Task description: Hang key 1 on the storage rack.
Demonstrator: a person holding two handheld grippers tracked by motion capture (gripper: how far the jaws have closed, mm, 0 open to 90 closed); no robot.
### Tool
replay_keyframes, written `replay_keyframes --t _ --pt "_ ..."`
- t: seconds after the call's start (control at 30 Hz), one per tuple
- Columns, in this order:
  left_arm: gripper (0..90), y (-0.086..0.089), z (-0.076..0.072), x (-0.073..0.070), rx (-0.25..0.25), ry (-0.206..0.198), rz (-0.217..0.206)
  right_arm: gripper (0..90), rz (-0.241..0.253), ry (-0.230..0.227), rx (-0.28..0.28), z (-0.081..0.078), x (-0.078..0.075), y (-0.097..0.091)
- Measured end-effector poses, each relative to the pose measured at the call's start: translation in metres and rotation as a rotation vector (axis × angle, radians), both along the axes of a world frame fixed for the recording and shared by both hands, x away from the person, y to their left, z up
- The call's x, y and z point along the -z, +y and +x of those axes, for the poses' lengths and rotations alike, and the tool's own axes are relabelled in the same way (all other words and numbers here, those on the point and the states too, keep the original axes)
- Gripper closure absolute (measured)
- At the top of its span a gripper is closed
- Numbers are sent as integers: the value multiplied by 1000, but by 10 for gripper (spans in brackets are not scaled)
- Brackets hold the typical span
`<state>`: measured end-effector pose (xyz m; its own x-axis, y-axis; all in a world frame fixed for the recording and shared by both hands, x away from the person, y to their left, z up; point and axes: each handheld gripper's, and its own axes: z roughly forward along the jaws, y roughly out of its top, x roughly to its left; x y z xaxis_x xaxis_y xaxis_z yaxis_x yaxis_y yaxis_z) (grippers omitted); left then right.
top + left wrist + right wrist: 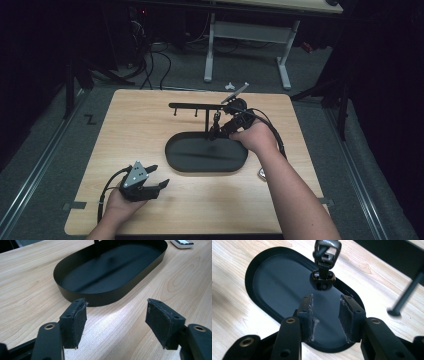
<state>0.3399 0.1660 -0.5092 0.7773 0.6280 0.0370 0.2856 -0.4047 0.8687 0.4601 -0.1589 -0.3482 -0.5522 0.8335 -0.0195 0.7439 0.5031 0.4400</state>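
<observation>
A black oval tray (176, 159) sits near the middle of the table (145, 120), with a thin post rising from it to a crossbar (192, 105) fitted with small hooks. The right gripper (216, 133) hovers over the tray's far right part, close to the post; its jaws stand partly apart with nothing between them. Just ahead of them, in the right gripper view, a small dark fob (322, 279) hangs from a strap or clip (326, 252), apparently off the bar; what it is exactly I cannot tell. It looks light and stiff, free to swing, so a pinch across its flat sides near the top should steady it best. The left gripper (159, 183) rests near the table's near left corner, jaws wide and empty, pointing toward the tray. A small white object (182, 243) lies on the table beside the tray's right end. The stand looks like thin metal, rigid yet easy to tip by its bar.
</observation>
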Motion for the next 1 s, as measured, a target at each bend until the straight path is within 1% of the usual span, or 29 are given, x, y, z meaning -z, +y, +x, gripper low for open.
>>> replay_keyframes --t 0.07,0.1,0.13,0.17,0.2,0.23,0.27,0.3,0.33,0.37,0.4,0.47,0.53,0.6,0.63,0.67,0.7,0.73,0.77,0.8,0.83,0.87,0.9,0.93,0.97,1.0 --pt "336 0 0 0 1 0 1 636 6 -7 -5 -7 -1 -4" --pt "336 0 0 0 2 0 2 636 6 -7 -5 -7 -1 -4" --pt "336 0 0 0 3 5 5 629 17 -9 -5 -15 -2 -8" --pt "336 0 0 0 3 5 5 629 17 -9 -5 -15 -2 -8" --pt "336 -1 0 0 2 3 3 624 21 -12 -9 -19 -1 -11" --pt "336 -1 0 0 2 4 2 620 24 -15 -11 -24 -1 -13" --pt "336 -1 0 0 2 5 3 607 28 -18 -19 -34 0 -18" --pt "335 -1 0 0 2 5 4 602 27 -23 -22 -39 1 -20" --pt "335 -1 0 0 2 5 2 602 27 -23 -22 -39 1 -20" --pt "336 -1 0 0 2 5 3 599 31 -26 -24 -45 2 -23" --pt "336 -1 -1 0 2 5 5 592 42 -30 -26 -56 5 -28" --pt "335 -1 -1 1 1 5 6 589 43 -34 -24 -66 11 -35" --pt "336 -2 -1 1 2 6 11 581 41 -33 -26 -75 19 -42" --pt "336 -2 -1 1 2 7 13 579 34 -31 -16 -83 29 -49" --pt "336 -2 -1 1 3 8 14 579 34 -31 -16 -83 29 -49" --pt "336 -3 -1 1 3 9 15 590 31 -27 -6 -86 35 -53" --pt "336 -3 -1 1 4 10 16 615 26 -18 32 -90 47 -63" --pt "336 -3 -1 2 4 10 16 628 23 -13 55 -91 53 -68" --pt "336 -3 -1 2 5 11 18 628 23 -13 55 -91 53 -68" --pt "336 -3 -1 2 5 11 19 635 19 -12 68 -91 59 -74" --pt "336 -3 -1 2 5 12 21 643 9 -7 88 -92 65 -78" --pt "336 -3 -1 2 5 15 24 655 -8 -2 118 -91 75 -88" --pt "336 -3 -1 2 5 15 24 655 -8 -2 118 -91 75 -88" --pt "336 -4 -1 2 5 14 24 660 -2 5 149 -89 83 -98" --pt "336 -4 -1 3 5 14 24 660 -2 5 149 -89 83 -98" --pt "336 -4 -1 3 6 13 25 661 -9 11 176 -87 89 -105"
